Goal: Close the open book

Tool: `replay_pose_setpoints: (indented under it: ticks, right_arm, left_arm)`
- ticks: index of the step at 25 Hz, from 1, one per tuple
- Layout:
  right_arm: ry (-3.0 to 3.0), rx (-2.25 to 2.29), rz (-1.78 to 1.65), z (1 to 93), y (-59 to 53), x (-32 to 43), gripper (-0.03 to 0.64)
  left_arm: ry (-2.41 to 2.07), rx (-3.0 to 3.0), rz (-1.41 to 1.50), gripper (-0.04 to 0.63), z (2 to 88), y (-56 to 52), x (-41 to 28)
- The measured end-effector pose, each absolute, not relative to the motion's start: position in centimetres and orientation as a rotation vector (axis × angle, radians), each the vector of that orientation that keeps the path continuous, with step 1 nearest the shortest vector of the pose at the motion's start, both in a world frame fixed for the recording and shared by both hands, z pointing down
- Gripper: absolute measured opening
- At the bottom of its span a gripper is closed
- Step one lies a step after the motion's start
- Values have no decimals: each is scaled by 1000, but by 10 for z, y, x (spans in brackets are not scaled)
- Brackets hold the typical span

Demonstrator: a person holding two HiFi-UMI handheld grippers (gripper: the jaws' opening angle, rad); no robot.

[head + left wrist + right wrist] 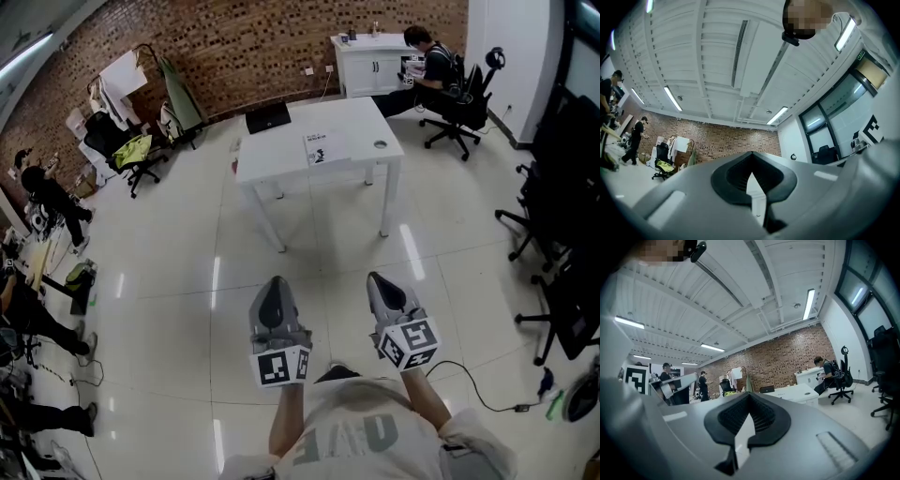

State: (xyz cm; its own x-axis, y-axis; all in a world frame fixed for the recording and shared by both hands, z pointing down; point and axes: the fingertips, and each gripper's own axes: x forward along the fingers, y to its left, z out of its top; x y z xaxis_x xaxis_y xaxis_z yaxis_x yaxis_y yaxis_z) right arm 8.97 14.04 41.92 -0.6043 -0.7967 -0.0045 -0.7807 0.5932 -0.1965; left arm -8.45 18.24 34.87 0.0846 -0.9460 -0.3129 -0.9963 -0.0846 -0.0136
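We count two grippers: left gripper (273, 286) and right gripper (380, 281), both clenched on nothing. One book (324, 150) on one table (281, 155), well ahead of both, by table's near edge. Wide floor (319, 239) lies between.

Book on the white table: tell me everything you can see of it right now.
The book lies flat on the white table, by its near edge, right of the middle. It looks like pale paper with a dark printed patch; too small to tell whether it lies open. Only the tabletop touches it. A dark flat thing sits behind it to the left, a small round thing to its right. The left gripper and right gripper are over the floor, well short of it.
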Motion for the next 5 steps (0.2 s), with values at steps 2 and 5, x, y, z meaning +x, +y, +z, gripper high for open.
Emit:
replay_pose_setpoints:
  ticks: [2,5]
  right_arm:
    - [2724,-1342,-257,418,133,88,2]
    - [2727,-1345,-266,422,120,86,2]
  left_arm:
    - [1955,-2132,334,14,347,176,-84]
    - [1956,-2138,321,14,351,164,-85]
